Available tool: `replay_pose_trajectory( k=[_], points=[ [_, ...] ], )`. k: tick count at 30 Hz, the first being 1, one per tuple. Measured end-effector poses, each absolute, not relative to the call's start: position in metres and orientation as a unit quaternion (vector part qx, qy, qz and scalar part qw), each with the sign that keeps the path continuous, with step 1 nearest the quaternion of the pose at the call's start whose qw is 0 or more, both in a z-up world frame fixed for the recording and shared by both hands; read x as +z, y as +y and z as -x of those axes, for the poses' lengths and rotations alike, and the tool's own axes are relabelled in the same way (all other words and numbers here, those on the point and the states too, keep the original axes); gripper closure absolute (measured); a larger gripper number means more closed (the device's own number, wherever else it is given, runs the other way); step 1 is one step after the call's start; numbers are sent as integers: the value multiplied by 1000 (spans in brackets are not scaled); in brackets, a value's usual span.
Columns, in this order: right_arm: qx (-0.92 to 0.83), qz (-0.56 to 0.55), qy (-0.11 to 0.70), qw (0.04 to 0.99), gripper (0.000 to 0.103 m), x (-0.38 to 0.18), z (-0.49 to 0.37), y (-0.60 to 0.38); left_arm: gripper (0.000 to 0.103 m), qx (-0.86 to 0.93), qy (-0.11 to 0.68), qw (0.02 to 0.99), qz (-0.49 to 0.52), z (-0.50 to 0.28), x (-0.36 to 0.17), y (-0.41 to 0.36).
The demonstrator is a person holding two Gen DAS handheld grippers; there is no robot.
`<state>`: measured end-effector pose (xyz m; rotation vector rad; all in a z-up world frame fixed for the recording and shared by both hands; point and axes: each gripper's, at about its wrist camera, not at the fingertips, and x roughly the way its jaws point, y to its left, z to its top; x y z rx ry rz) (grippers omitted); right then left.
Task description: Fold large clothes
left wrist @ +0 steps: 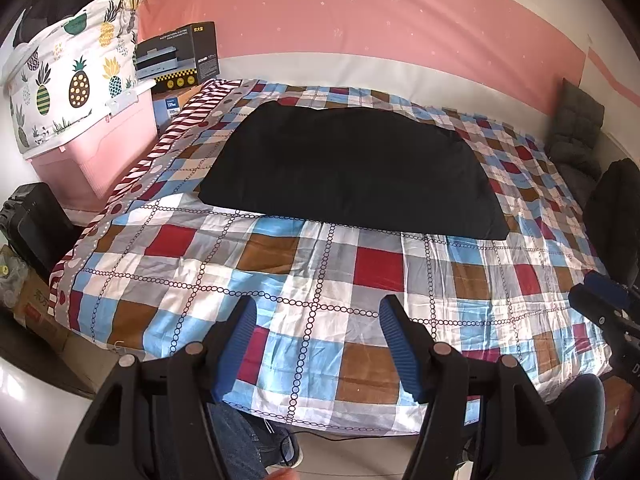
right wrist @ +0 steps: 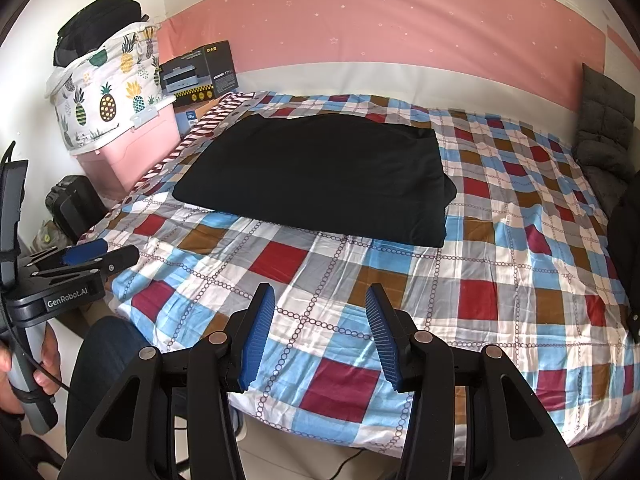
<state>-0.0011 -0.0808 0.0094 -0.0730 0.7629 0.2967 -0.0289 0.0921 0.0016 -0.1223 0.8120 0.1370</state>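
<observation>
**Black cloth lies folded on the bed, both tongs empty**

The bed (left wrist: 360, 280) has a checked cover with red, blue, brown and grey squares. A black cloth (left wrist: 352, 172) lies on the bed, in the middle and toward the far side. It is folded into a big flat block. Its near edge is straight. Seen from the right camera, the right side of the cloth (right wrist: 320, 176) looks thick, with layers on top of each other.

The left gripper (left wrist: 316, 312) hangs over the near edge of the bed. Its blue pads (left wrist: 244, 324) stand apart, and only the cover shows between them. It holds nothing and is well apart from the cloth.

The right gripper (right wrist: 320, 304) also hangs over the near edge of the bed. Its blue pads (right wrist: 262, 320) are apart too, a bit less wide, with nothing in between. It is also well apart from the cloth.

In the right camera, a hand (right wrist: 24, 364) holds the handle of the left gripper, just off the left side of the bed.

Left of the bed sits a pink box (left wrist: 96, 156). A pineapple bag (left wrist: 72, 80) rests on top of it. A dark carton (left wrist: 180, 56) stands by the far left corner of the bed. A grey cushion (right wrist: 604, 120) leans at the far right side of the bed. Behind the bed the wall (left wrist: 360, 12) is pink.
</observation>
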Motion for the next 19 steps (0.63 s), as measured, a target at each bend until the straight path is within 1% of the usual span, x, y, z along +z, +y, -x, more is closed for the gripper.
replay_pose_trajectory(
  k=[19],
  points=[
    [141,23,371,918,55,9,5,-78,37,78,409,907,54,23,-3,89]
  ],
)
